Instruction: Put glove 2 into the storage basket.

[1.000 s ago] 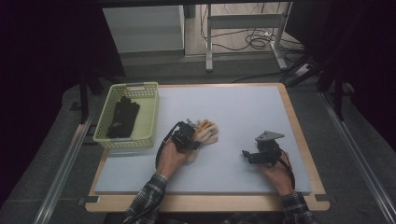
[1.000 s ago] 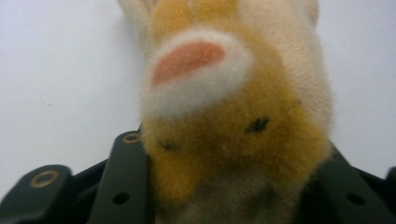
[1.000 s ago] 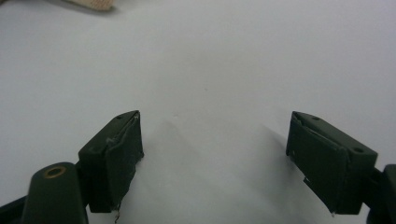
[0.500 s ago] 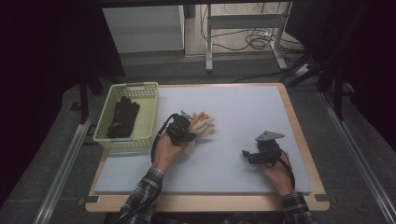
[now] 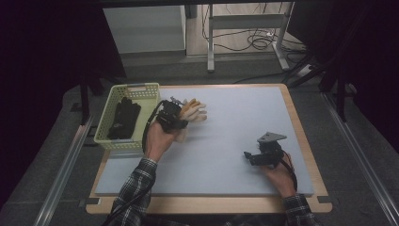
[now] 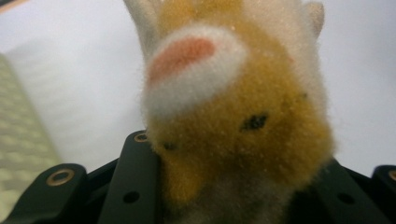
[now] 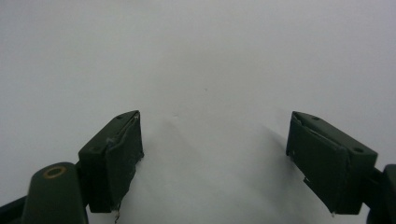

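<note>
I saw the left tongs (image 5: 176, 115) pinching the fuzzy plush glove (image 6: 233, 116), forearm angled up beside the basket (image 5: 106, 136). The right tongs (image 5: 256, 157) rested spread on the desk (image 5: 235, 122), hand low.

From my seat the room is dim. Beyond the table (image 5: 226, 117), a white cabinet (image 5: 143, 28), a metal stand (image 5: 244, 28) and loose cables (image 5: 263, 42) sit on grey floor (image 5: 357, 113).

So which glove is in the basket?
The black glove lies in the green basket. The fuzzy orange-and-white glove is clamped in the left gripper beside it.
</note>
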The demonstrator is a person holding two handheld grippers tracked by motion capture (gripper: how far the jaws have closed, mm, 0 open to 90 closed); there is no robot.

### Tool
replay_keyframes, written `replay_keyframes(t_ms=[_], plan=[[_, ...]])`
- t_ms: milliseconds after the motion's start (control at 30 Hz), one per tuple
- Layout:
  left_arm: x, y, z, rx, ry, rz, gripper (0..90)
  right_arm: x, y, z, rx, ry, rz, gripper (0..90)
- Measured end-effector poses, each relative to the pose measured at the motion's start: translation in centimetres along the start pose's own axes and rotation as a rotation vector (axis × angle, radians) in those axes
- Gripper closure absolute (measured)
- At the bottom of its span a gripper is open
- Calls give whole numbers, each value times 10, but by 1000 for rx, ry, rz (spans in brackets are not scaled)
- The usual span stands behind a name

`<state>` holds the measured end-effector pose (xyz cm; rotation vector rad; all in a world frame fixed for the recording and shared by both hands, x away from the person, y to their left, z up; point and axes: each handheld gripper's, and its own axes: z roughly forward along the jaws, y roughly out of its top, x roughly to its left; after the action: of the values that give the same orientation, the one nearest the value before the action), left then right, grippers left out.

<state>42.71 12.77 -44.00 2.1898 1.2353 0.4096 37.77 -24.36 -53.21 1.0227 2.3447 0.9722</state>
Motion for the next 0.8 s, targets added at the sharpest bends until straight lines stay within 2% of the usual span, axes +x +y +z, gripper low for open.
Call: replay_keyframes(t_ms=[167,333,800], plan=[[18,3,-15,-11,29,-32,630,0,0,0,0,1,0,181],[40,2,-28,-11,76,-65,629,0,0,0,-2,0,0,181],[108,-23,-57,-18,191,-199,623,0,0,0,-2,0,0,181]])
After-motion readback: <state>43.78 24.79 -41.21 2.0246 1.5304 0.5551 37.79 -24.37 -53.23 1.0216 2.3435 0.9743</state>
